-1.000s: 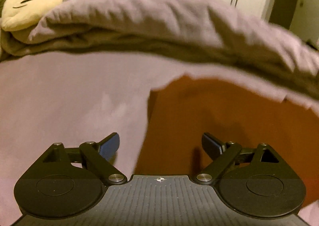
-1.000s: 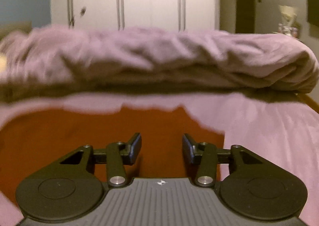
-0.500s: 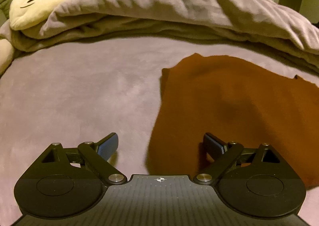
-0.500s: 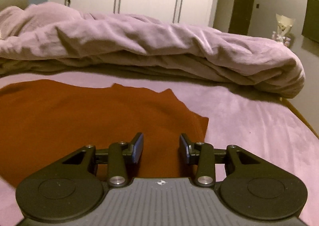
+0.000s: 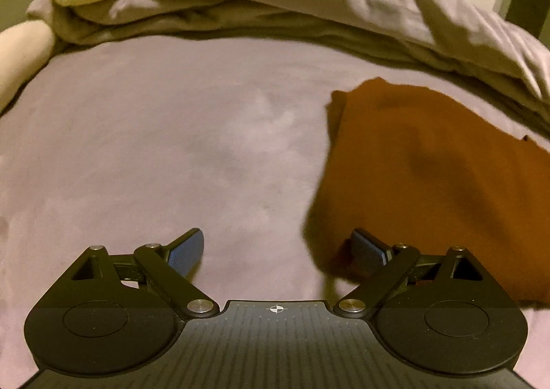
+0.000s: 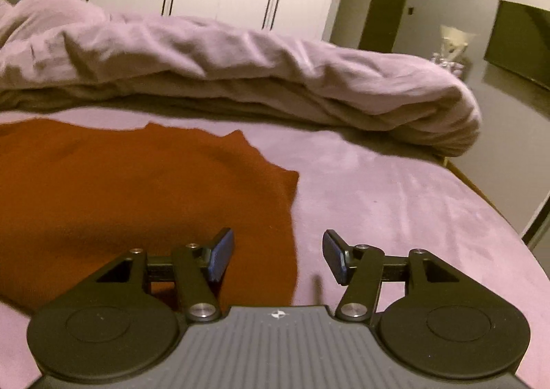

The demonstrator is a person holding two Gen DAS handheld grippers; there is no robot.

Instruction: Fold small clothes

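Your left gripper point(image 5: 277, 251) gapes empty at the cloth's point(image 5: 429, 182) left edge; right gripper point(image 6: 277, 256), jaws just widened, empty at its right edge.

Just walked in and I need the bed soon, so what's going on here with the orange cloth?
A person holds a gripper in each hand over a rust-orange garment lying flat on the purple bed sheet. Neither grips it. The left gripper is open at the garment's left edge; the right gripper, whose jaws have just been opening, is open with nothing between them at its right edge. A rumpled duvet lies behind.
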